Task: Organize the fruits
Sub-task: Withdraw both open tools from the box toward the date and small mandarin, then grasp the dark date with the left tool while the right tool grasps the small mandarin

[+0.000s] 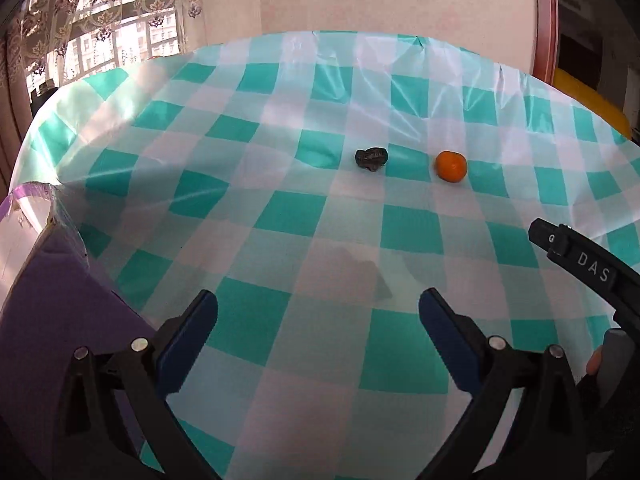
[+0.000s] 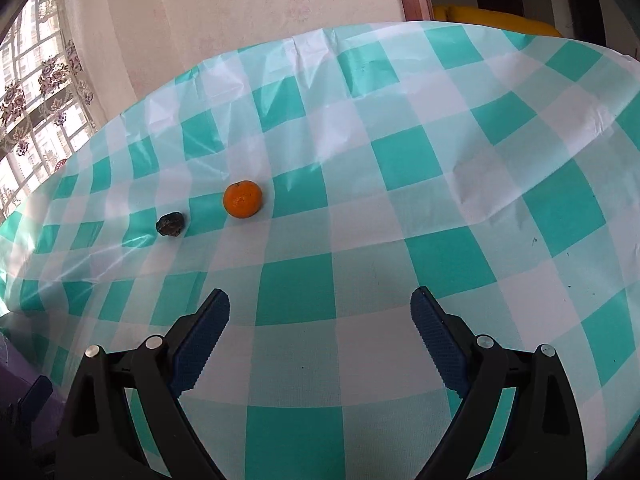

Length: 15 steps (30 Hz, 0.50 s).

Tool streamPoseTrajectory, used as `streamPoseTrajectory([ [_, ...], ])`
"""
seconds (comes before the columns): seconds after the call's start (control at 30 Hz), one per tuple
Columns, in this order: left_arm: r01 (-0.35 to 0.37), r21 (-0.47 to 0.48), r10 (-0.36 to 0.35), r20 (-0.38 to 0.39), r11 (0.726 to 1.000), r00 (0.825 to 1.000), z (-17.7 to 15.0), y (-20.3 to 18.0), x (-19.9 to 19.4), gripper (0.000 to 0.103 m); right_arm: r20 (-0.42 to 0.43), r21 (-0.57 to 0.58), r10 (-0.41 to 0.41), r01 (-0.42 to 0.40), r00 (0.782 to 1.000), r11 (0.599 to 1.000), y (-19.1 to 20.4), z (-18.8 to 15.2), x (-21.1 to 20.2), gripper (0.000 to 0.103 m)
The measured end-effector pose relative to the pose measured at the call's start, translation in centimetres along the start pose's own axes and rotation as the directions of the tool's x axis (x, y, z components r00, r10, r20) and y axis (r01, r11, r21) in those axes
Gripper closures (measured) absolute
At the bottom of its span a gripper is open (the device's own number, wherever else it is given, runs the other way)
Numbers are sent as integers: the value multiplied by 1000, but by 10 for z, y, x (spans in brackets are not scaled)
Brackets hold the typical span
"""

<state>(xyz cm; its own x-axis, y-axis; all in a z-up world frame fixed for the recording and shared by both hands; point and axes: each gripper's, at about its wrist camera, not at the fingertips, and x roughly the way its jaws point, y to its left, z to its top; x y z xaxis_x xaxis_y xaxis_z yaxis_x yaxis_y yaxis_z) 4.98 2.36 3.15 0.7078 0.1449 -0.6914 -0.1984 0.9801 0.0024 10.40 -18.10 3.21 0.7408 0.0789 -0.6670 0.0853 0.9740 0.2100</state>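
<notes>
An orange tangerine (image 1: pixel 451 165) lies on the teal-and-white checked tablecloth (image 1: pixel 280 216), with a small dark wrinkled fruit (image 1: pixel 371 158) just left of it. Both also show in the right wrist view: the tangerine (image 2: pixel 242 199) and the dark fruit (image 2: pixel 171 224) to its left. My left gripper (image 1: pixel 318 308) is open and empty, well short of the fruits. My right gripper (image 2: pixel 320 306) is open and empty, nearer than the fruits and to their right. Part of the right gripper's body (image 1: pixel 580 260) shows at the right edge of the left wrist view.
A purple container (image 1: pixel 60 292) with a clear plastic rim sits at the table's left edge, close to my left gripper. A wall and a curtained window (image 1: pixel 100 20) lie behind the table. A yellow object (image 2: pixel 500 18) sits beyond the far right edge.
</notes>
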Motion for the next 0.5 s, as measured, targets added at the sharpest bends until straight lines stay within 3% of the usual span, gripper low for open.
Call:
streamPoseTrajectory([
  [0.13, -6, -58, 3, -58, 998, 998, 5, 6, 25, 2, -23, -44, 5, -6, 1000, 999, 19, 14, 23, 14],
  [0.5, 17, -141, -29, -83, 990, 996, 31, 6, 59, 2, -98, -131, 31, -44, 995, 990, 67, 50, 85, 14],
])
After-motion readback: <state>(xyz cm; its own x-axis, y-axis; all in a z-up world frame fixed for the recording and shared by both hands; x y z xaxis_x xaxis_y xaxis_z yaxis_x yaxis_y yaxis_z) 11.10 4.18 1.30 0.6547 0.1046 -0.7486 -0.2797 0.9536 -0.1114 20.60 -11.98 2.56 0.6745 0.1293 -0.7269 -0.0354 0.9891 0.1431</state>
